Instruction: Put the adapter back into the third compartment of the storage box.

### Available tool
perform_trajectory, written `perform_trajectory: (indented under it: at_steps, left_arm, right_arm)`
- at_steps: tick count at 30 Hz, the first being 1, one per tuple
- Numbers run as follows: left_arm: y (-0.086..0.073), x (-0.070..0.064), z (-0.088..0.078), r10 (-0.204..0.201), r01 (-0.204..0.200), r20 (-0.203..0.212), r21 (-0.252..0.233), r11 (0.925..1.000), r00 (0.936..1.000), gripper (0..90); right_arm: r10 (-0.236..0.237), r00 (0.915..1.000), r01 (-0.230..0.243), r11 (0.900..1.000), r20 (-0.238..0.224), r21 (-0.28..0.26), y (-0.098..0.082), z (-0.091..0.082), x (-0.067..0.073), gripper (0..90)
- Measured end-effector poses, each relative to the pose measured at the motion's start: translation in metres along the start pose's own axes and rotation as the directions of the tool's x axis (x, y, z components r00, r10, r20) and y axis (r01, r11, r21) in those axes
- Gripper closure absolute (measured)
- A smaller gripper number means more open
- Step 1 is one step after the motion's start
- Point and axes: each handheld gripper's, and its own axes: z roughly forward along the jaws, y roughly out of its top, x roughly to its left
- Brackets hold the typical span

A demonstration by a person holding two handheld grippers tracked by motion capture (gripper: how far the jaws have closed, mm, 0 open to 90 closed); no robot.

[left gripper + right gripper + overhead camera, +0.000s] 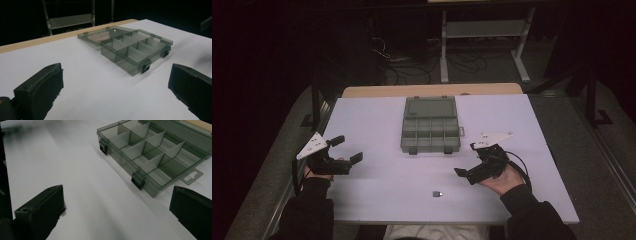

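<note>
White table (377, 200) spans centre frame. Open compartment box (430, 132) sits upper centre, lid flat behind, compartments appear empty. Left gripper (346, 150) at lower left and right gripper (466, 161) at lower right: both w/ jaws spread, holding nothing. Small dark part (437, 193) lies lower centre, near right gripper. Risk: part is tiny; an off-centre pinch could flick it off the near edge.

The left gripper (115, 92) gapes empty over the white table (82, 75), facing the open compartment box (136, 48).
</note>
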Motion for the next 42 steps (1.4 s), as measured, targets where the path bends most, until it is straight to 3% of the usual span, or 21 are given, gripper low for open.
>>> perform_trajectory:
  at_steps: [18, 42]
  left_arm:
    - [0.0, 0.0, 0.0, 0.001, -0.001, 0.0, 0.0, 1.0, 1.0, 0.0]
    - [0.0, 0.0, 0.0, 0.003, -0.003, 0.001, 0.002, 1.0, 1.0, 0.0]
  right_arm:
    - [-0.032, 0.9984, 0.034, 0.999, -0.047, 0.039, 0.004, 0.011, 0.01, 0.0]
    - [-0.059, 0.989, 0.073, 0.992, -0.136, 0.101, 0.007, 0.029, 0.022, 0.0]
